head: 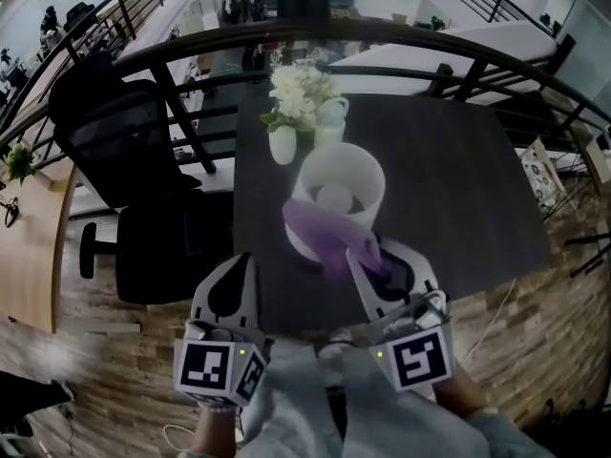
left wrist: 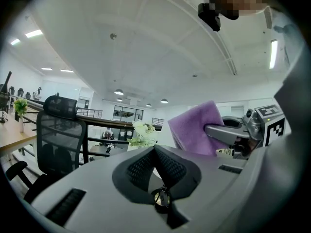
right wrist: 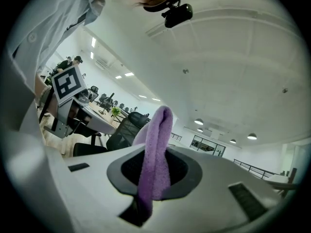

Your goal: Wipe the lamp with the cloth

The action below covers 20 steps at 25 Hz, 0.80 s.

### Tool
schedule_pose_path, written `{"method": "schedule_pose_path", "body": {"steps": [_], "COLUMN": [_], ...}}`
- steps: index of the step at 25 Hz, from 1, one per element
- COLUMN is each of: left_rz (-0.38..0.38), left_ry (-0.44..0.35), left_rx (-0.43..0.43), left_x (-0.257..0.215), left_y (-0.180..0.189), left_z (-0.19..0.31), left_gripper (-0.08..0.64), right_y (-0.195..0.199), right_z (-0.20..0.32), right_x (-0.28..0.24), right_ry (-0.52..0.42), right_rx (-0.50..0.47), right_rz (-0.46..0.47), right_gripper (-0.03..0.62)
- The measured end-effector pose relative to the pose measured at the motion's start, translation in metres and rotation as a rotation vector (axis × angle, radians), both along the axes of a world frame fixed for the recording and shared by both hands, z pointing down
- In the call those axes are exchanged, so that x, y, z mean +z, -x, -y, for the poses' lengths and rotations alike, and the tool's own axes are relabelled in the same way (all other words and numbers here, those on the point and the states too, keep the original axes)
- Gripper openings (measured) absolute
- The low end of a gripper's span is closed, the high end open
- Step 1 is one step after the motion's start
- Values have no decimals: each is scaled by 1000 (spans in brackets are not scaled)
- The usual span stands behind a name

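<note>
A white lamp [head: 339,194] with a round open shade stands mid-table on the dark table [head: 458,179]. A purple cloth [head: 325,232] drapes against the shade's near side, and my right gripper [head: 368,256] is shut on it. In the right gripper view the cloth [right wrist: 155,154] stands folded up between the jaws of the right gripper [right wrist: 154,171]. My left gripper [head: 234,275] hovers left of the lamp at the table's front edge. In its own view the left gripper [left wrist: 154,152] has its pads closed together with nothing between them, and the cloth [left wrist: 194,127] shows to the right.
White flowers in a vase [head: 298,103] and a pale cup stand just behind the lamp. A black office chair [head: 124,170] sits left of the table. A dark railing [head: 401,41] curves behind the table. The floor under me is wood.
</note>
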<state>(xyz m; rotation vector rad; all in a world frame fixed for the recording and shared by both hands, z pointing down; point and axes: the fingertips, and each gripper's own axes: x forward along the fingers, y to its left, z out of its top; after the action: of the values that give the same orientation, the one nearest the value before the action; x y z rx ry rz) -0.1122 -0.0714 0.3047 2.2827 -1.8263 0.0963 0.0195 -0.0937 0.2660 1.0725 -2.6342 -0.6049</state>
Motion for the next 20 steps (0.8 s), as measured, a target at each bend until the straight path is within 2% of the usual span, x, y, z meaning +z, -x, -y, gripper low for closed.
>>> {"method": "schedule_pose_path", "body": {"steps": [8, 13, 20], "left_rz": [10, 11, 17], "left_ry": [1, -2, 1], "left_rx": [4, -3, -26], "left_x": [-2, -2, -2], "left_y": [-17, -25, -37], "left_z": [14, 21, 25], "left_gripper": [2, 2, 2], "right_y": [-36, -61, -79], "right_z": [9, 26, 58], "right_x": [-5, -3, -7], "right_ry": [-6, 9, 17], "right_rx": [20, 64, 64], "right_rz": [19, 27, 113], "right_gripper": [51, 51, 51]}}
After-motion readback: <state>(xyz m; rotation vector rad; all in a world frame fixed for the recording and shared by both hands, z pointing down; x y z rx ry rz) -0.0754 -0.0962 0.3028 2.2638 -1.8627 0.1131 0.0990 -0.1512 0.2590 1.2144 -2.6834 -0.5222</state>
